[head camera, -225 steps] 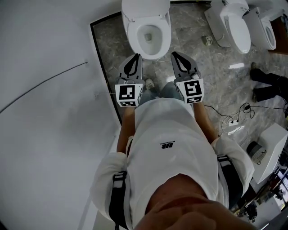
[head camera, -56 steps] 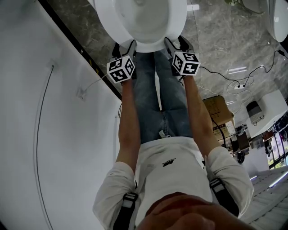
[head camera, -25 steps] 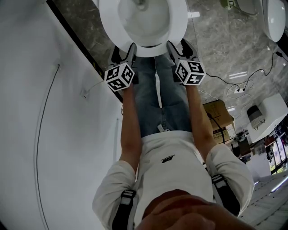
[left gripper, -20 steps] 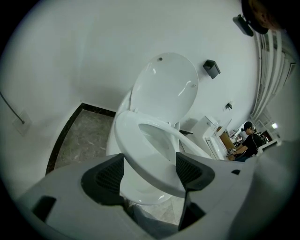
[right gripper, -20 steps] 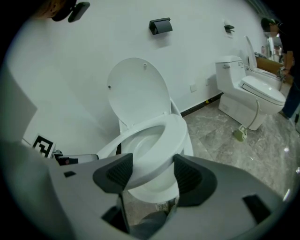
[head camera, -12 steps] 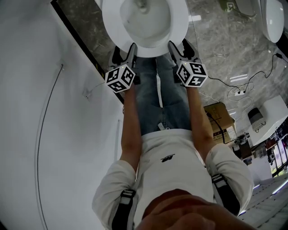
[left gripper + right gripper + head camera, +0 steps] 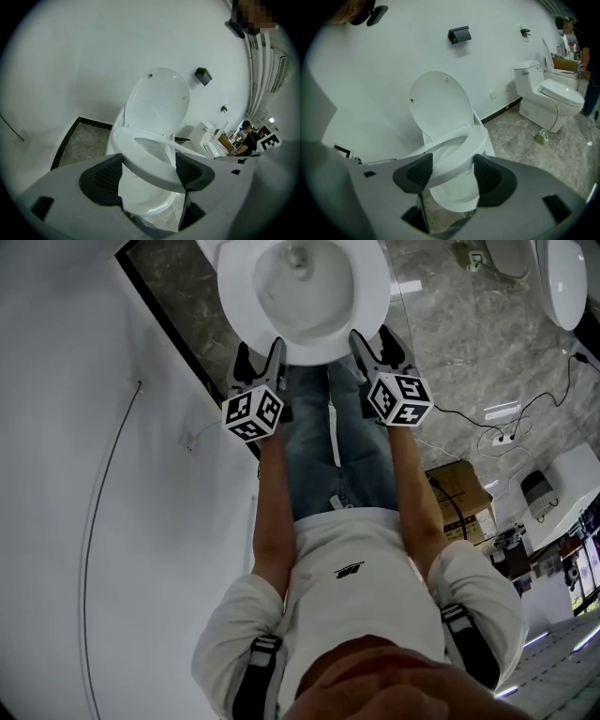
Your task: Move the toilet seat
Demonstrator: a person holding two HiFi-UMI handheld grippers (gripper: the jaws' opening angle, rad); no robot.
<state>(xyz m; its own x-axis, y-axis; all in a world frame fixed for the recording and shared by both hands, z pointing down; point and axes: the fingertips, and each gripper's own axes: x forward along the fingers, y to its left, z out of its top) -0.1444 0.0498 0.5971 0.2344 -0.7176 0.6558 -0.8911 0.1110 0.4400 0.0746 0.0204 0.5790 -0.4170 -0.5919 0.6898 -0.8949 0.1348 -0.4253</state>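
- White wall [image 7: 93,56] fills the back, with grey marbled floor [image 7: 450,324] running along its foot.
- Here's the toilet [image 7: 145,201], standing against that wall at the floor's edge.
- Lid [image 7: 157,105] is up, leaning back on the wall.
- The seat [image 7: 126,150] is tilted, its front edge raised clear of the bowl's rim!
- Left gripper [image 7: 149,161]: jaws part-way closed, both pads pressed on the seat's front edge, left of centre.
- Right gripper [image 7: 453,161]: same grip, on the front edge just right of centre.

White toilet seat [image 7: 372,307], grey marbled floor [image 7: 441,343] (black border [image 7: 178,329])
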